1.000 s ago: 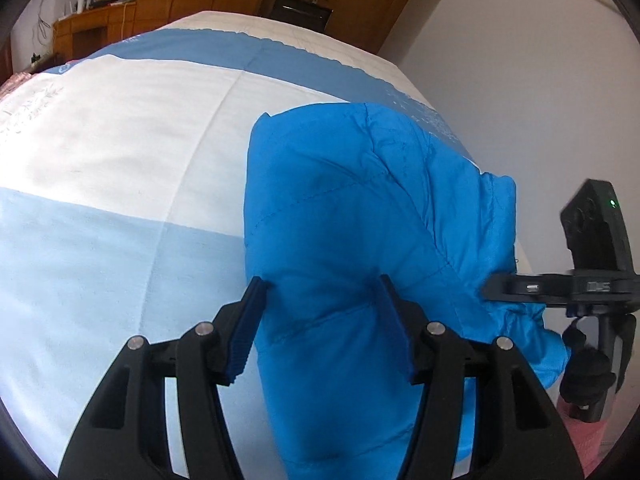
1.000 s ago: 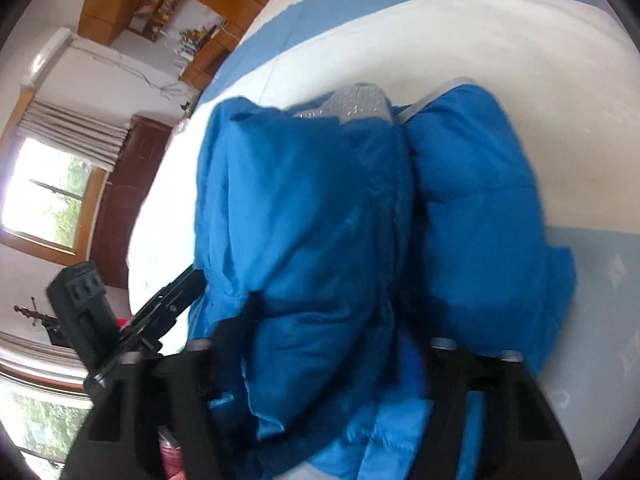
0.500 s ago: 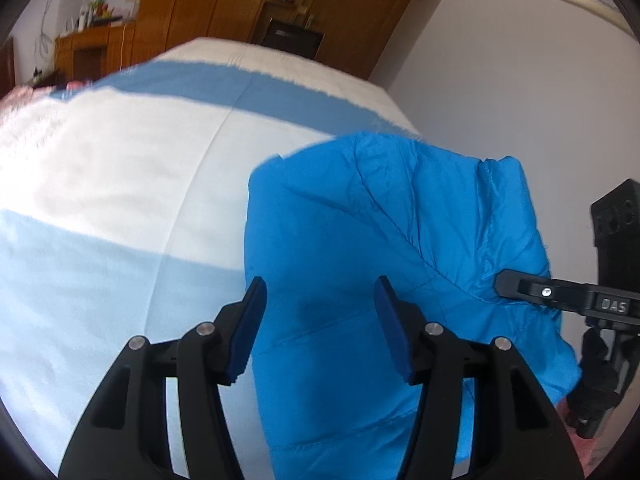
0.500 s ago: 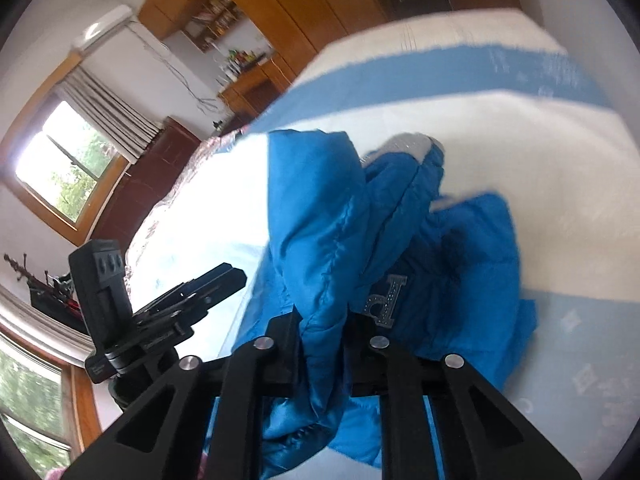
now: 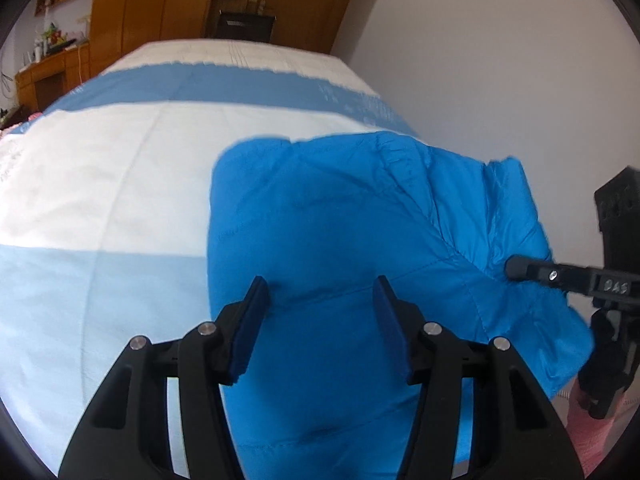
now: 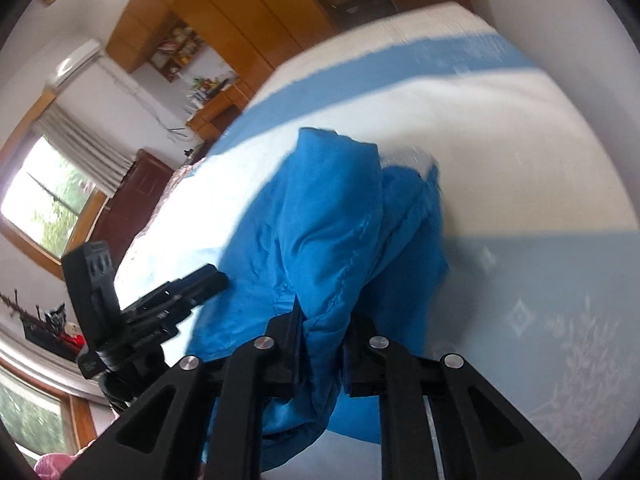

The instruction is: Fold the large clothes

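A bright blue puffer jacket [image 5: 340,208] lies on a bed cover [image 5: 100,160] with blue and white stripes. My left gripper [image 5: 320,286] hovers over the jacket's near part. Its blue pads stand apart and pinch nothing. In the left wrist view, my right gripper [image 5: 520,270] bites the jacket's right edge. In the right wrist view, the right gripper [image 6: 324,320] is shut on a raised fold of the jacket [image 6: 328,220], which hangs up off the bed cover [image 6: 500,140]. The left gripper [image 6: 208,280] shows at the jacket's left side.
A white wall [image 5: 480,60] runs along the bed's right side. A wooden wardrobe [image 5: 160,0] and a desk [image 5: 52,72] stand beyond the far end. A window [image 6: 40,192] and a dark cabinet [image 6: 136,200] are on the left. Pink cloth [image 5: 588,420] shows by the right gripper.
The right gripper closed on a jacket fold and lifted it off the bed. The left gripper rose clear of the jacket, its jaws still apart.
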